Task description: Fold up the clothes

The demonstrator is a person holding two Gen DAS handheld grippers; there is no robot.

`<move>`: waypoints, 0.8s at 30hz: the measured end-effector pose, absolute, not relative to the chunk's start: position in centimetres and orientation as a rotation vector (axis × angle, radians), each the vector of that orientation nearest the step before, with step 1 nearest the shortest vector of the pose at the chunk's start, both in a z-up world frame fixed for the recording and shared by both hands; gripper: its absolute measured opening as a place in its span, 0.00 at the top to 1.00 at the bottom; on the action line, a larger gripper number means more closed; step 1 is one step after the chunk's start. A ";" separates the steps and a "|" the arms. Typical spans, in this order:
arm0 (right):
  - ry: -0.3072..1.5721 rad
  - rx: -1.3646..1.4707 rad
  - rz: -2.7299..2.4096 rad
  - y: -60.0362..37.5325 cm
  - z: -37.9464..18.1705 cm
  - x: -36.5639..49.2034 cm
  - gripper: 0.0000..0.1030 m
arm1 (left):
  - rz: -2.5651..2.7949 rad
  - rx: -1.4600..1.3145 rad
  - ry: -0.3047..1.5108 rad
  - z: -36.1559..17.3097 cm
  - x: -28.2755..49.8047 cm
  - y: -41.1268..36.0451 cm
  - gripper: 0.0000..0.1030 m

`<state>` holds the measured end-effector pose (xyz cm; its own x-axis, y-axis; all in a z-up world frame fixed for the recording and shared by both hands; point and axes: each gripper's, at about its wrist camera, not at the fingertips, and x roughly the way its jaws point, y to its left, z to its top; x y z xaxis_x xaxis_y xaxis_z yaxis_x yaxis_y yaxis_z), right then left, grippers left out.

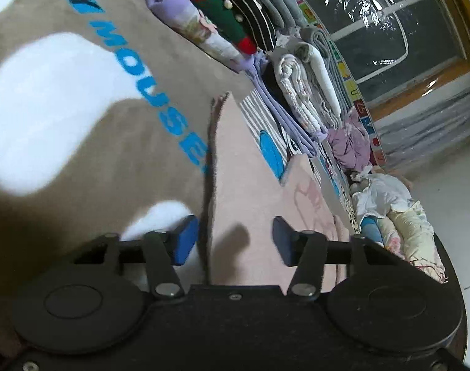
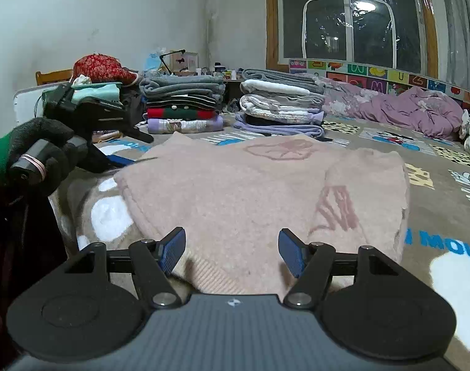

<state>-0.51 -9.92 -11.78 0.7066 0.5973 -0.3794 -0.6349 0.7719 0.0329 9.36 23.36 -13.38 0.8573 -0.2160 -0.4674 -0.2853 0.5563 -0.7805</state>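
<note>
Sweater (image 2: pixel 244 185), pink and fuzzy, lies partly folded on a tan printed blanket (image 2: pixel 435 204) that covers the bed. It is the only garment spread out; 1 piece of it is doubled over on the right side in the right wrist view.

There are 2 grippers. The right gripper (image 2: pixel 233 252) hovers at the near ribbed hem of the sweater, its 2 blue pads apart with pink knit showing between them and no pad pressing on it. The left gripper (image 1: pixel 233 239) sits at the sweater's left edge, where pink cloth meets the blanket. Its jaws stand partly open, the cloth edge lies in the gap, and whether either pad touches the cloth I cannot tell. In the right wrist view a hand in a black glove (image 2: pixel 46 154) holds that gripper by its handle.

Behind the sweater stand 2 stacks of folded clothes (image 2: pixel 185 105) (image 2: pixel 281 105). To the right lies 1 crumpled purple garment (image 2: pixel 414 108), with 1 dark window (image 2: pixel 352 15) above.
</note>
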 end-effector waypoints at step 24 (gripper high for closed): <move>0.430 0.389 0.657 -16.5 -11.1 2.4 0.35 | -0.164 -0.666 0.408 -5.8 10.8 11.1 0.97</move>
<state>2.37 -16.53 -11.11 0.7108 0.6545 -0.2577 -0.4977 0.7269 0.4732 10.79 11.07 -5.81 0.9082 -0.2762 -0.3146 0.0183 0.7769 -0.6294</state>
